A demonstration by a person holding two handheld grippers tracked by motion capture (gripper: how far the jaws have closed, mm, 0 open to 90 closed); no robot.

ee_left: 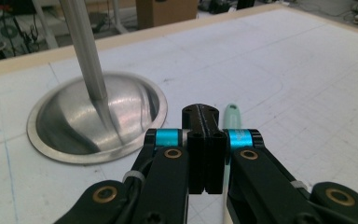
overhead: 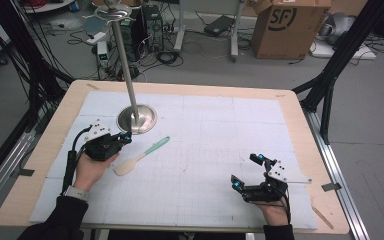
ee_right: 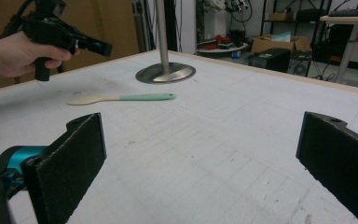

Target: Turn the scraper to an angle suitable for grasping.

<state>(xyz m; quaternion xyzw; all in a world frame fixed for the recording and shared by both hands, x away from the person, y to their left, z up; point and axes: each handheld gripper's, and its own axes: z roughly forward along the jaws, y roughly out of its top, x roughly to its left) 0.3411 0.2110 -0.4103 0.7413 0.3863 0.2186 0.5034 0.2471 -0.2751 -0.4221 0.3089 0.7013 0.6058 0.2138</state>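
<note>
A spatula with a mint-green handle and a pale wooden blade lies flat on the white mat, left of centre. My left gripper hovers just left of it, beside the metal stand's round base. Its jaws are pressed together with nothing between them. The green handle tip shows just past the right jaw. My right gripper rests at the near right of the mat, jaws spread wide and empty. From there the spatula lies far ahead, with the left gripper above it.
A polished metal stand with a tall pole rises from its domed base at the back left of the mat. The wooden table edge frames the mat. Boxes, cables and black frame legs stand on the floor beyond.
</note>
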